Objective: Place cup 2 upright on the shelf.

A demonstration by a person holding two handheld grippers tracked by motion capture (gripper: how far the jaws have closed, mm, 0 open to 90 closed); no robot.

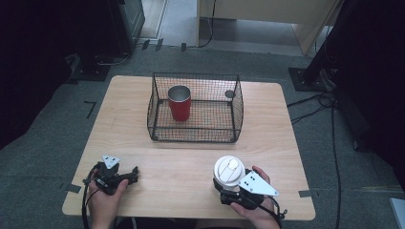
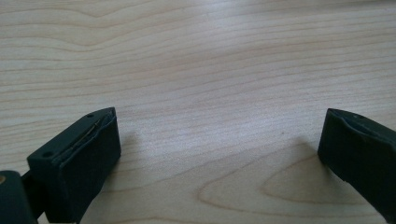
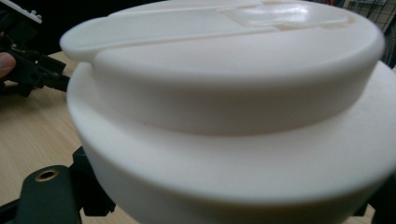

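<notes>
A white lidded cup stands near the table's front right edge, and my right gripper is shut on it from the near side. In the right gripper view the cup's lid sits very close, with black jaws at the bottom corners. My left gripper rests at the front left, pointing right. Its jaws stand wide open over bare wood with nothing between them. A red metal-rimmed cup stands upright inside a black wire basket.
The wire basket sits at the middle back of the wooden table. The other hand and its gripper appear far left in the right gripper view. Cables and dark stands lie on the grey floor around the table.
</notes>
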